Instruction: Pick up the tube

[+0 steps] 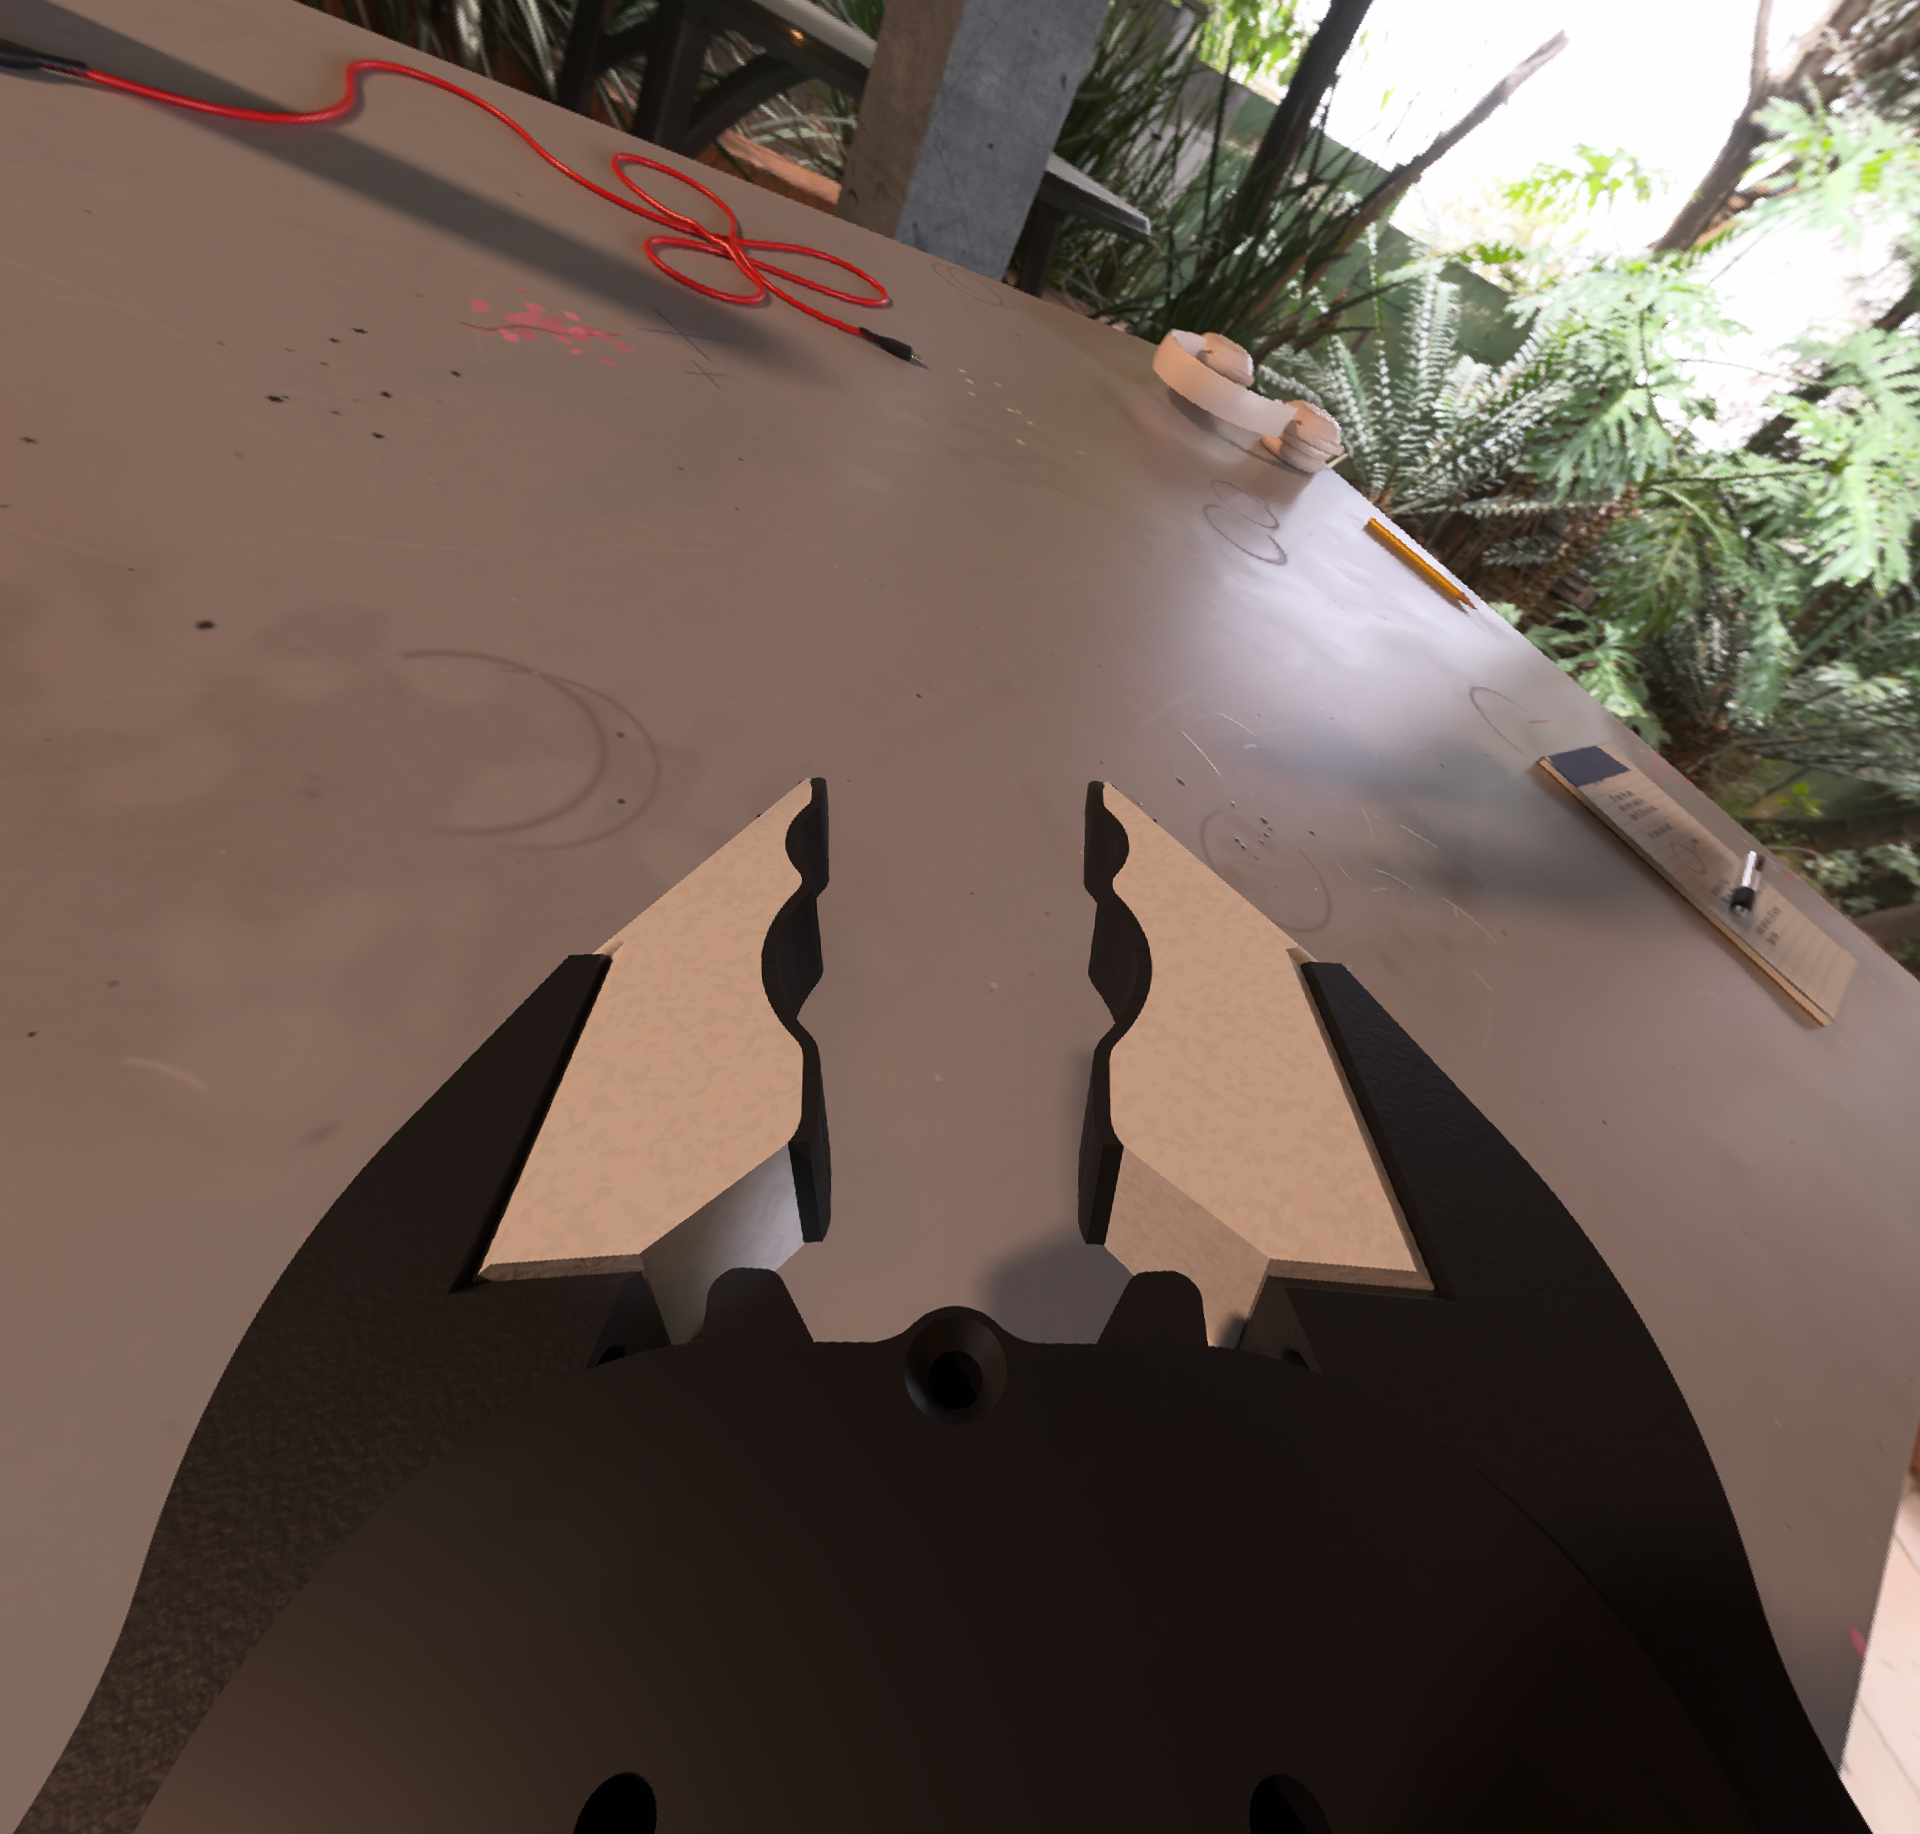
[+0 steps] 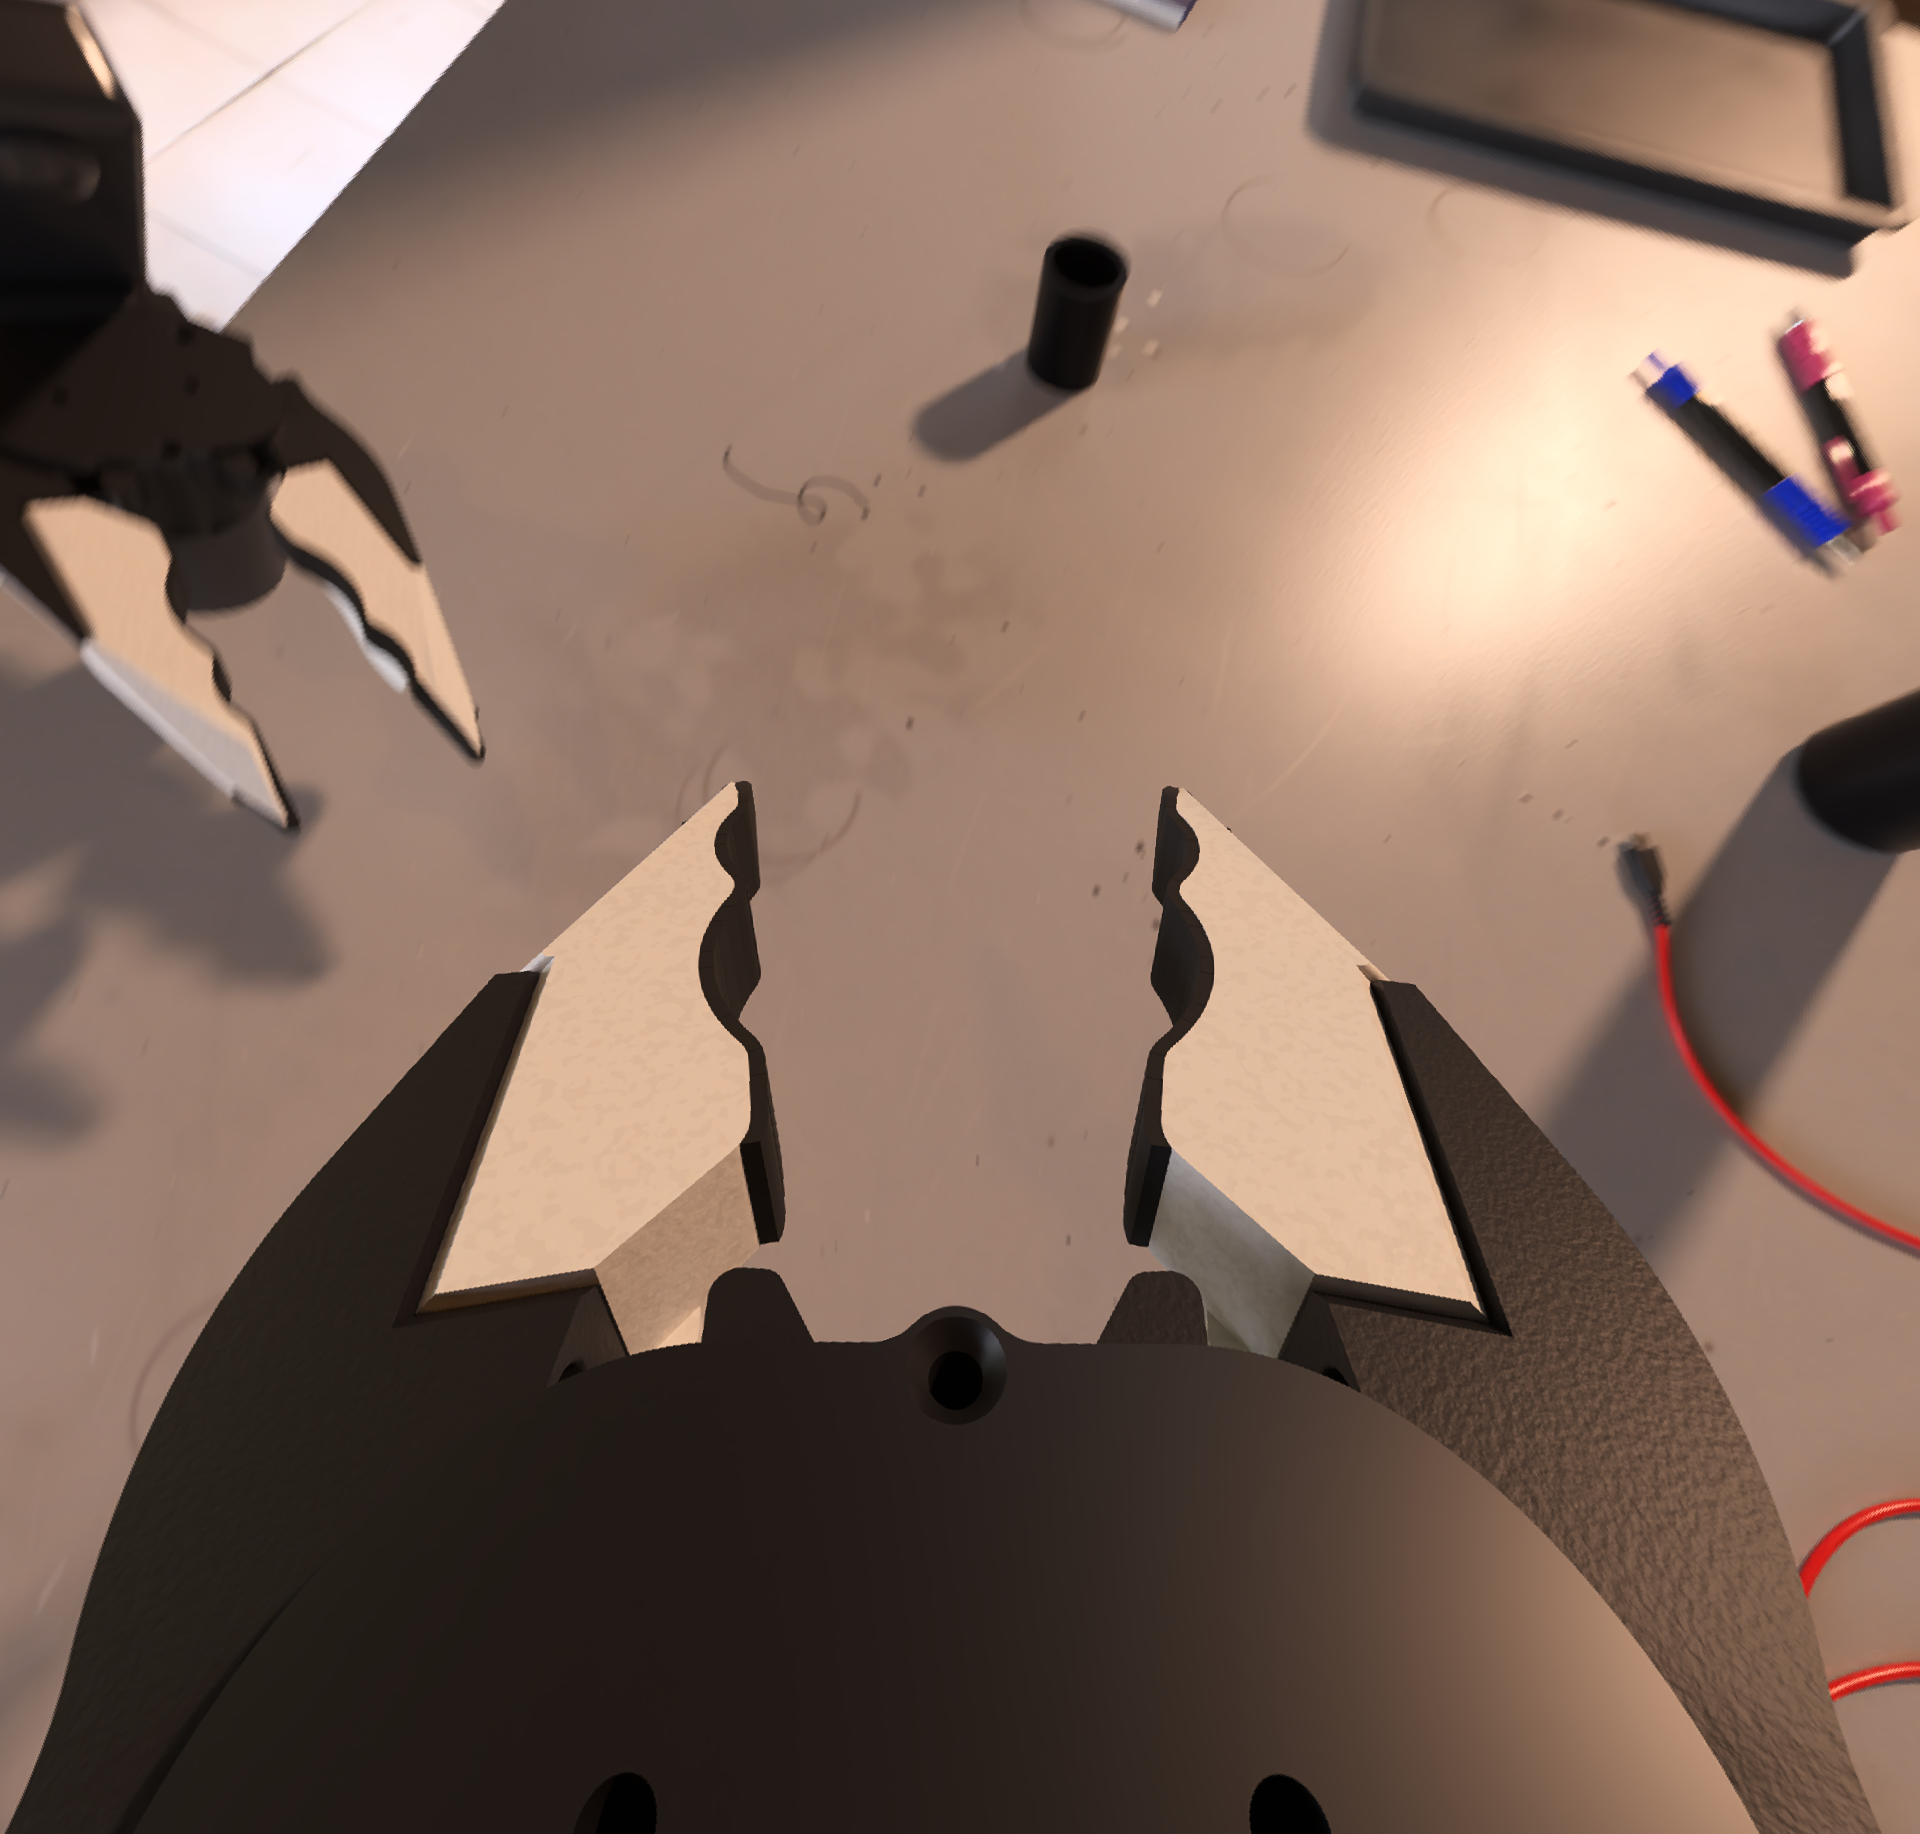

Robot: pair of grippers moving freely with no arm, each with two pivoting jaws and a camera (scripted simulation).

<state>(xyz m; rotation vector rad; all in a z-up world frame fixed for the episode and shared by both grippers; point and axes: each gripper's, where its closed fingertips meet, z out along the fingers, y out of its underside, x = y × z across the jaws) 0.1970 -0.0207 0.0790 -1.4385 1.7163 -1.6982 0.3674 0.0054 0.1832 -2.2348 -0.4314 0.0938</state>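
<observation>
Starting at the right gripper (image 2: 956, 797): its fingers (image 2: 634, 1036) are spread wide apart with nothing but bare tabletop (image 2: 935, 1005) between them, so it's not holding anything. The tube (image 2: 1075, 314), a short black open-topped cylinder, stands upright well ahead of those fingertips and a touch to the right of the gap, throwing a shadow back toward the lower left. Off to the left of the fingers the other gripper hangs over the table, tips pointing down. Right of the fingers, a red cable (image 2: 1745, 1130) curves past, and further out ahead on that side lie two markers (image 2: 1787, 444), one blue-capped and one pink-capped, touching at one end. Beyond them sits a dark shallow tray (image 2: 1860, 91). Over in the left wrist view, the left gripper (image 1: 954, 787) also has its fingers (image 1: 675, 1057) apart, a narrower gap, again only table showing between them. Ahead and left of those tips the red cable loops around; ahead and right there's a pale headset-looking thing (image 1: 1242, 397), then a yellow pencil (image 1: 1418, 560), and nearer the right finger a clipboard (image 1: 1704, 891) at the table edge. Can't spot the tube from this side.
</observation>
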